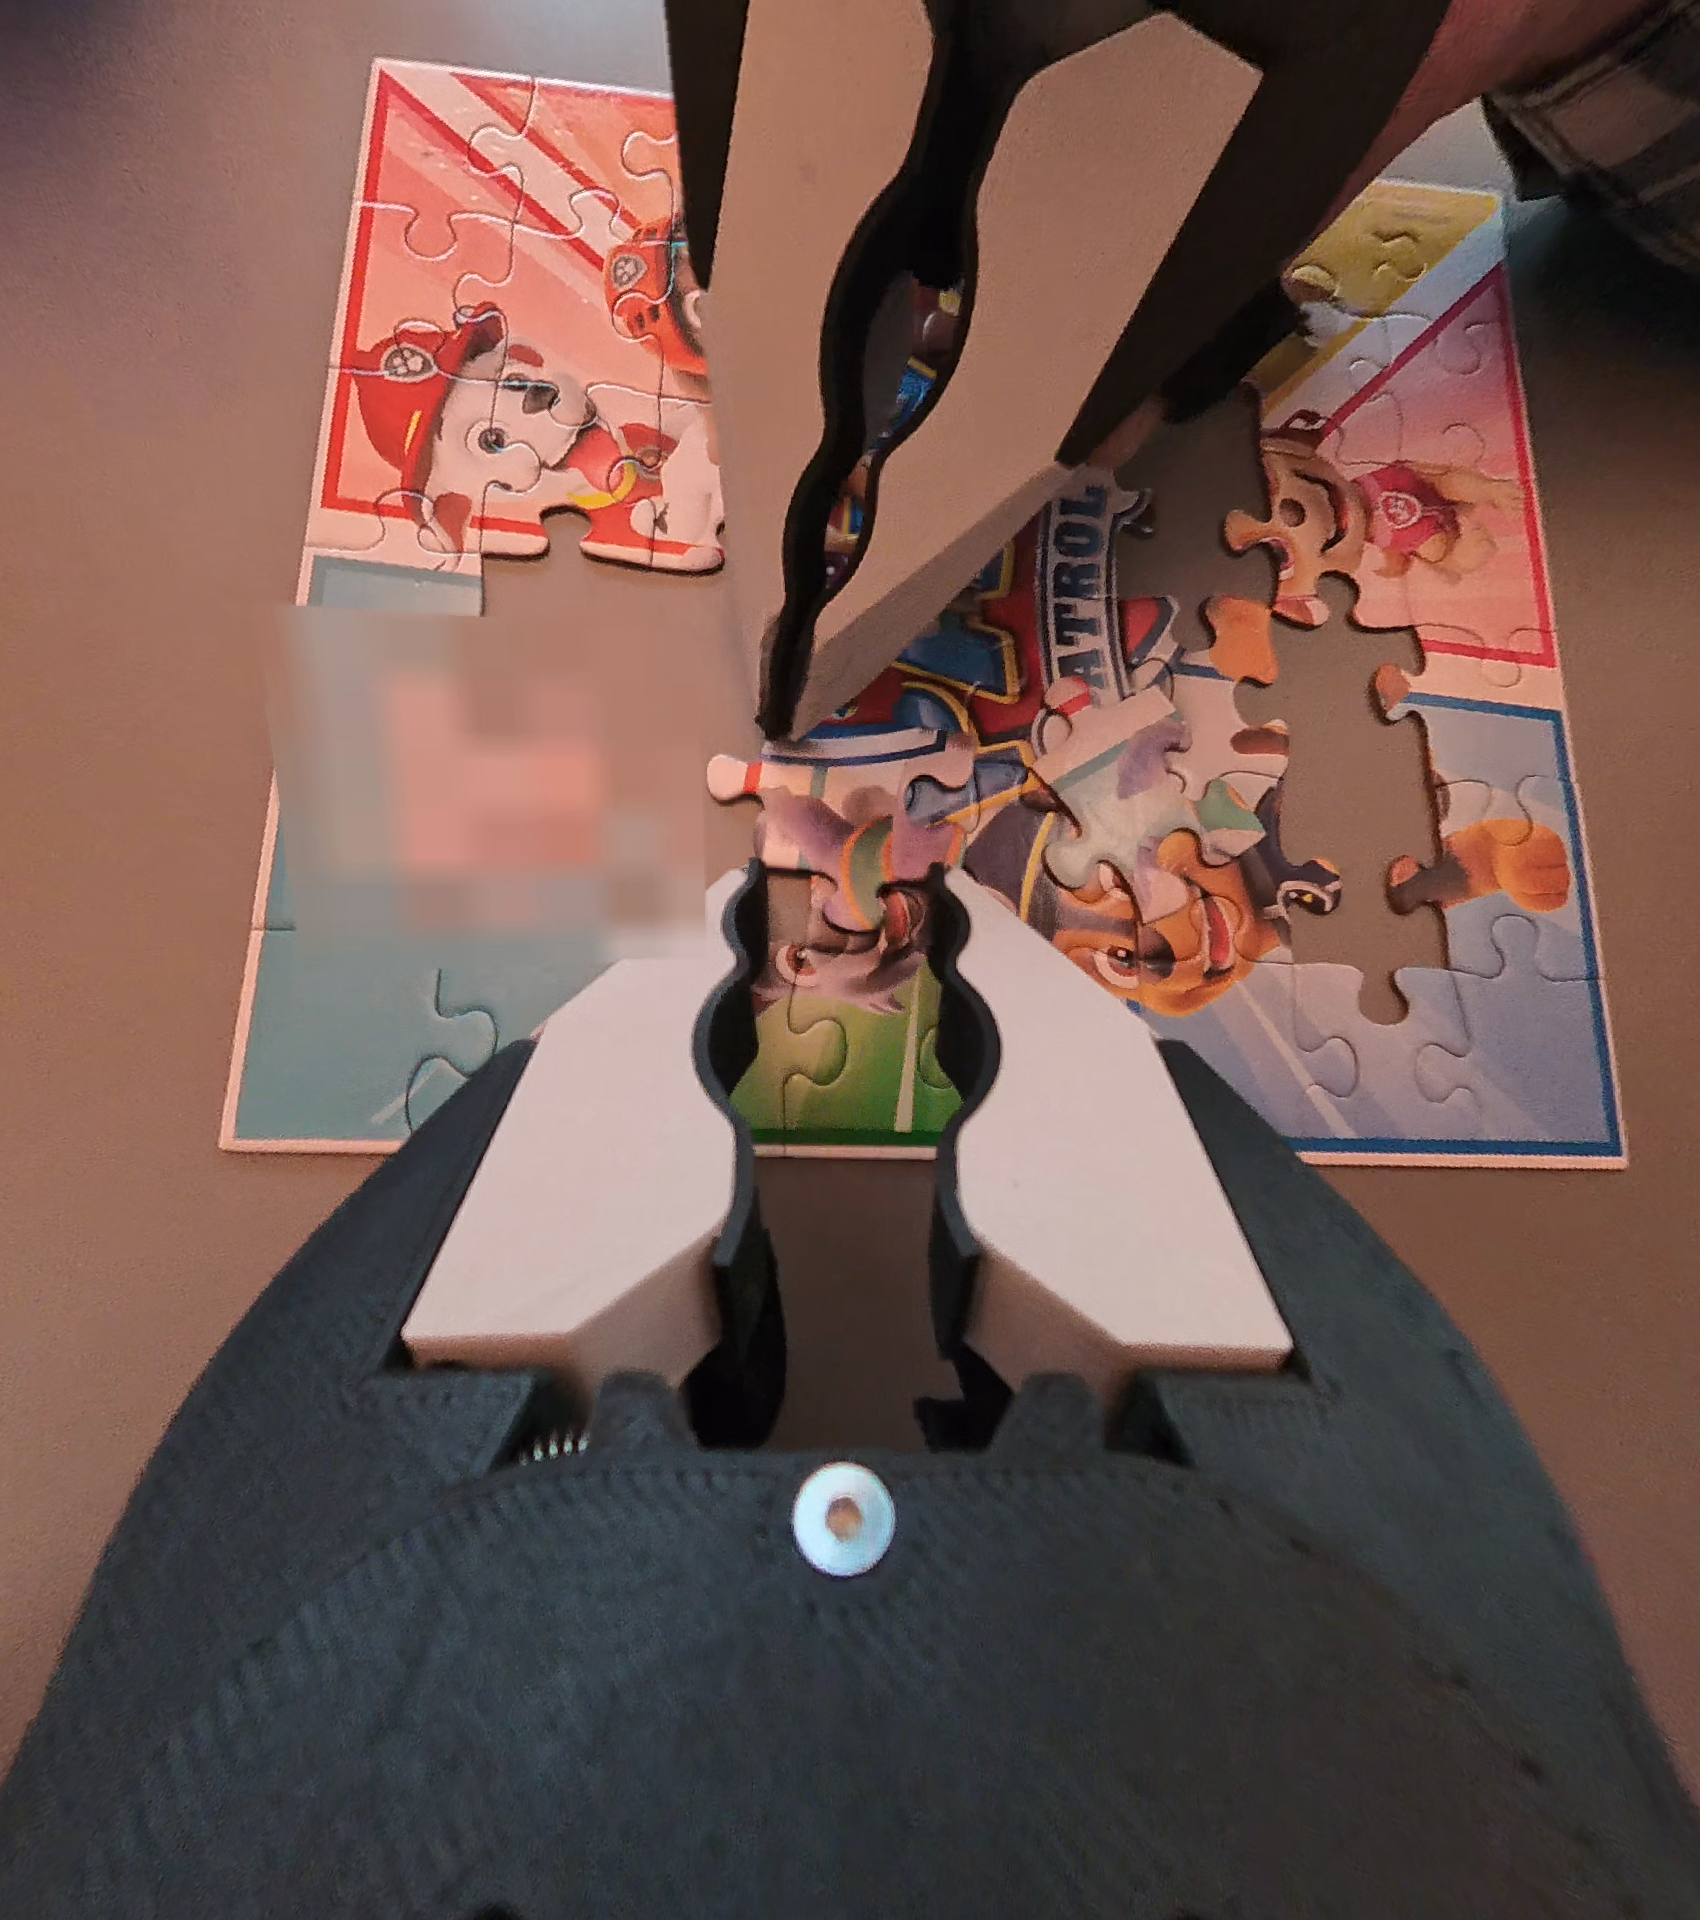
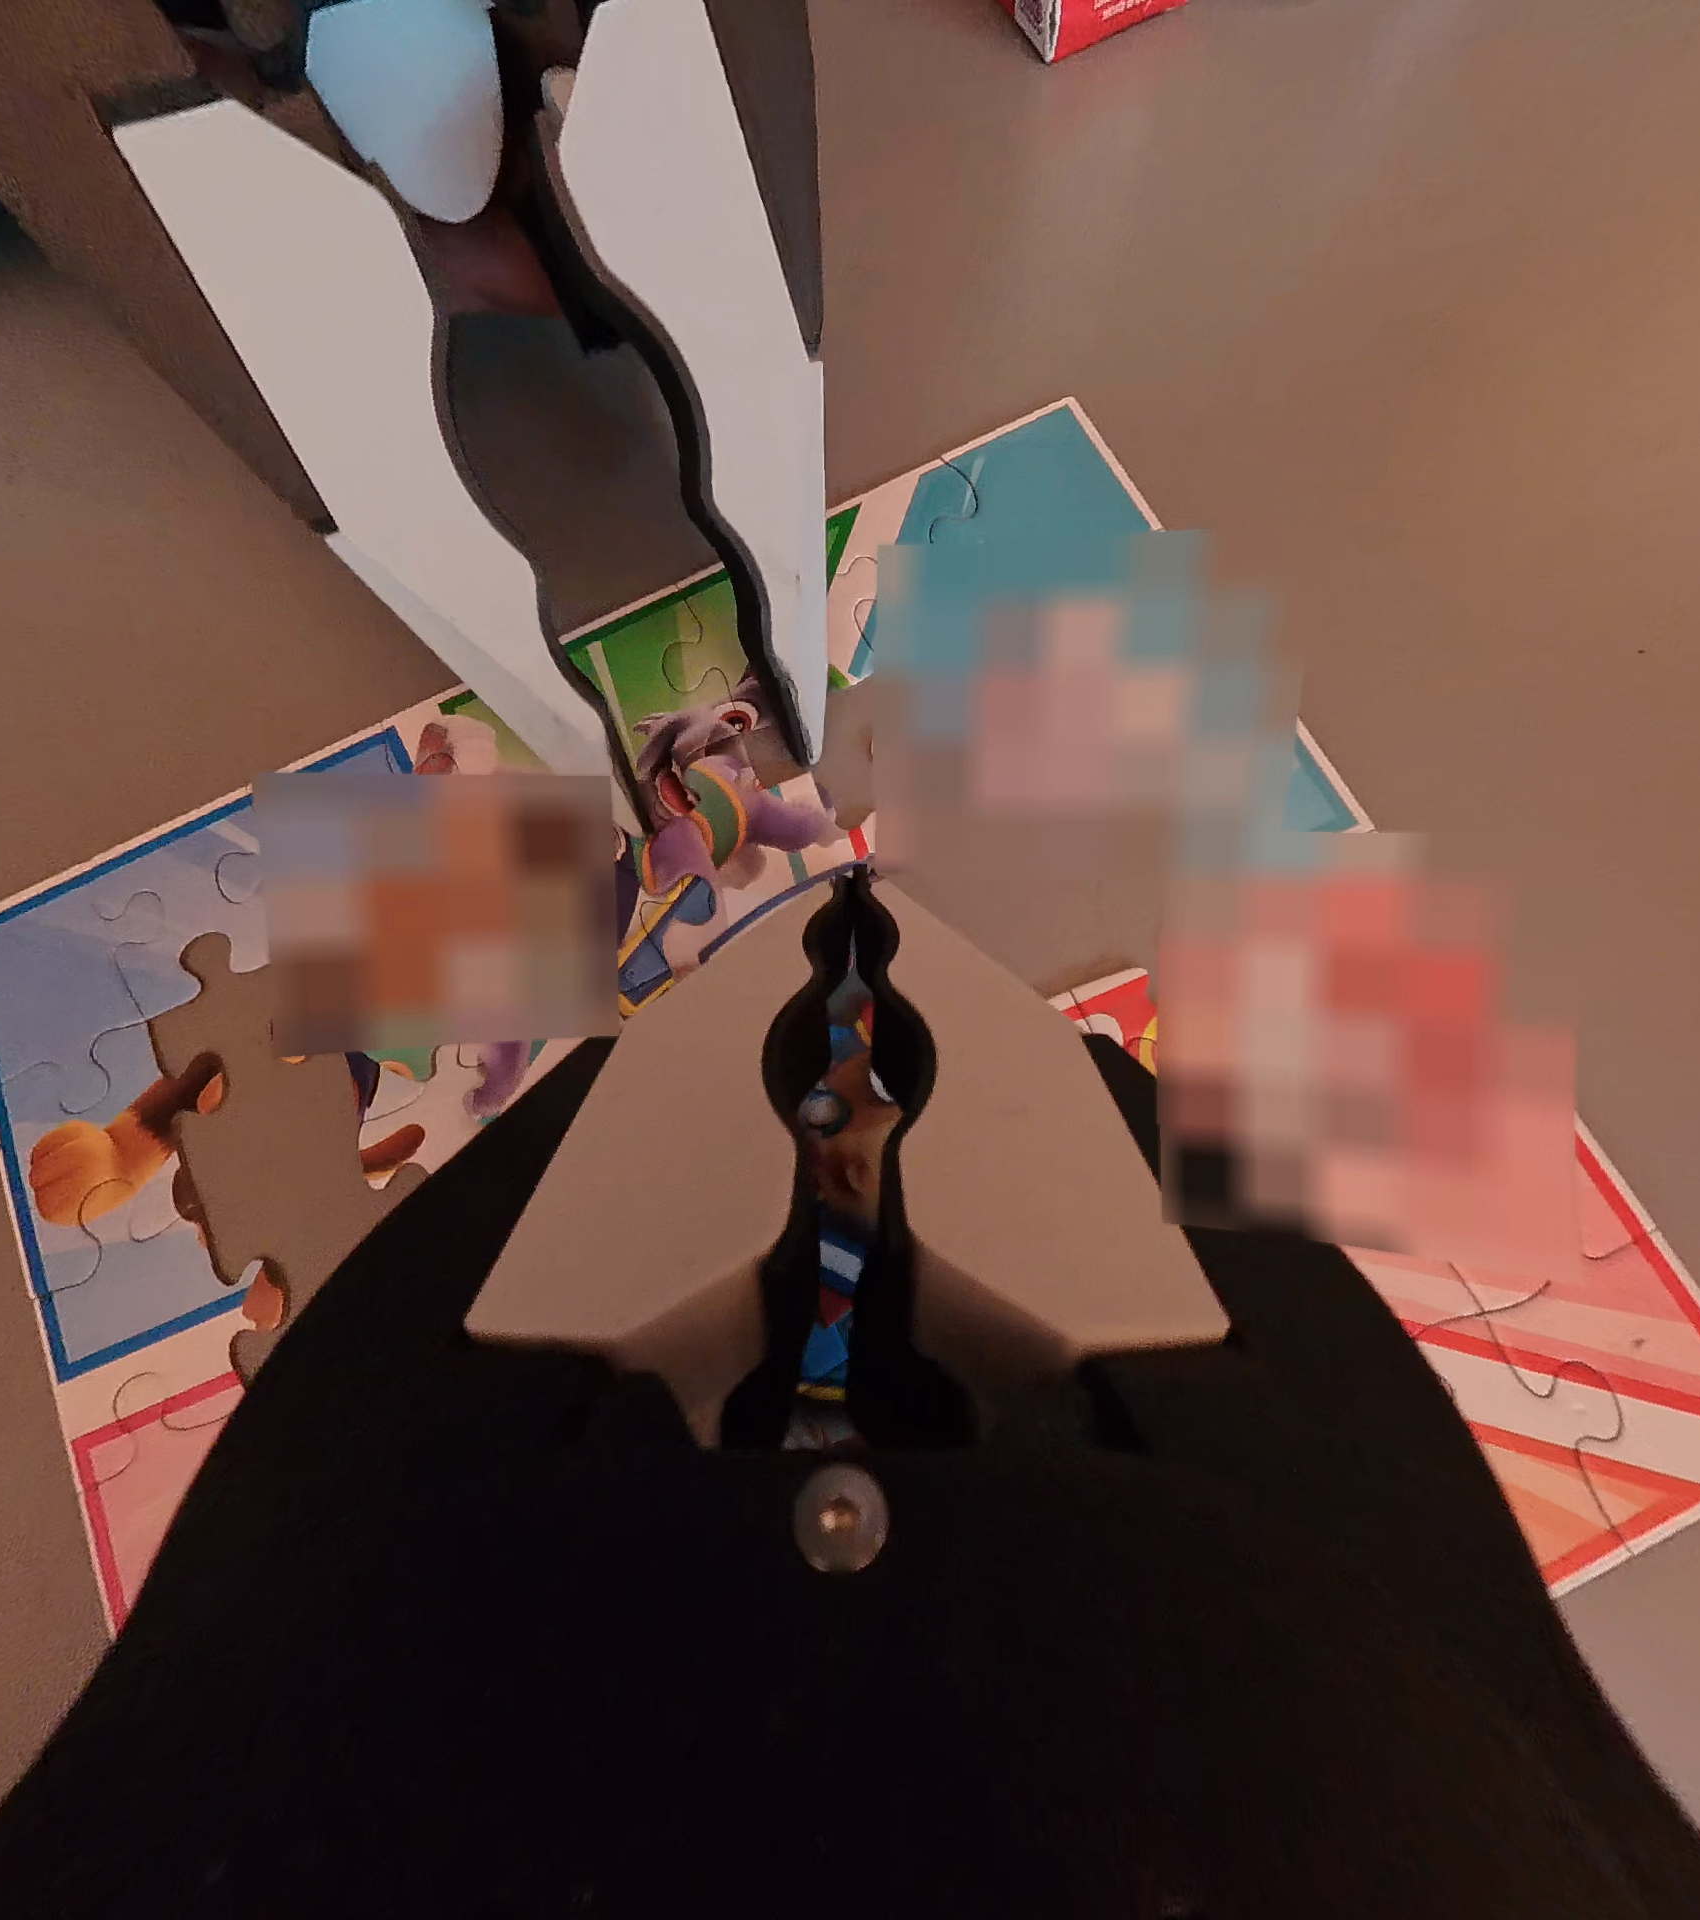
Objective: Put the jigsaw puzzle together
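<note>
A partly joined cartoon jigsaw puzzle [image 1: 1448,1091] lies flat on the brown table; it also shows in the right wrist view [image 2: 46,1039]. My left gripper [image 1: 851,883] is open, low over the near middle of the puzzle. Its fingers straddle the purple dog piece [image 1: 825,831], which lies flat, and nothing is held. My right gripper [image 2: 851,883] is shut. In the left wrist view it [image 1: 778,722] comes down from the far side, tips on the puzzle just beyond the purple dog piece [image 2: 721,821]. The left gripper [image 2: 716,790] stands open opposite it.
A loose teal and purple piece [image 1: 1137,790] lies askew on top of the joined middle. A long hole [image 1: 1334,790] shows bare table on the right side. A red box [image 2: 1085,21] stands beyond the puzzle. A plaid sleeve [image 1: 1656,135] is at the far right. My two grippers' fingertips are within a few centimetres of each other. About 11 centimeters separates my left fingertips from the partly joined cartoon jigsaw puzzle [image 1: 1448,1091]. It is also in sight in the right wrist view [image 2: 122,907].
</note>
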Demonstrator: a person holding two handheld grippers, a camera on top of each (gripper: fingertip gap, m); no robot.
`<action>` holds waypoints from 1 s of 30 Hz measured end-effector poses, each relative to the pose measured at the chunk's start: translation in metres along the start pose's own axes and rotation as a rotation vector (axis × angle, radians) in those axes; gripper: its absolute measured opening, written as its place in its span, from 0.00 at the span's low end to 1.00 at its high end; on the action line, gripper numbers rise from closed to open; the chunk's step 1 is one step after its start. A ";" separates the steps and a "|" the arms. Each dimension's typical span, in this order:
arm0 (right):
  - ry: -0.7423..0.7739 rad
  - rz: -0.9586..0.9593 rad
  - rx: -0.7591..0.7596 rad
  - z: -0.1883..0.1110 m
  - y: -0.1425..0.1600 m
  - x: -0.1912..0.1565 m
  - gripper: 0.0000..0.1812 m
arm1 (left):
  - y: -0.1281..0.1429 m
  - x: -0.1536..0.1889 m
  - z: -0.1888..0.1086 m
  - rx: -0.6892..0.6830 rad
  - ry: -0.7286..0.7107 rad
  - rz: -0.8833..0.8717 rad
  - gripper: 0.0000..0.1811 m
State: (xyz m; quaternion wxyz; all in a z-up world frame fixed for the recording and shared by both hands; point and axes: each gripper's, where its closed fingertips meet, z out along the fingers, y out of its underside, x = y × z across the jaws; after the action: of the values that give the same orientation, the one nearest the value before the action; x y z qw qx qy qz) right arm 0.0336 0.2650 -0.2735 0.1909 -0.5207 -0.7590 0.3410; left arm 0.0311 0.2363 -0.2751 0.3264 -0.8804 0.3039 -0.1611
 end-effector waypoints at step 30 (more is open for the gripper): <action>-0.123 -0.145 -0.069 -0.028 0.021 -0.035 0.05 | 0.002 0.019 -0.007 -0.063 0.026 0.107 0.14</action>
State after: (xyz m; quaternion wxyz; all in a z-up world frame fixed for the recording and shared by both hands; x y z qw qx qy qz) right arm 0.0793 0.2463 -0.2669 0.1500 -0.4488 -0.8163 0.3312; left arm 0.0414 0.2193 -0.2699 0.3029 -0.8706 0.3596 -0.1451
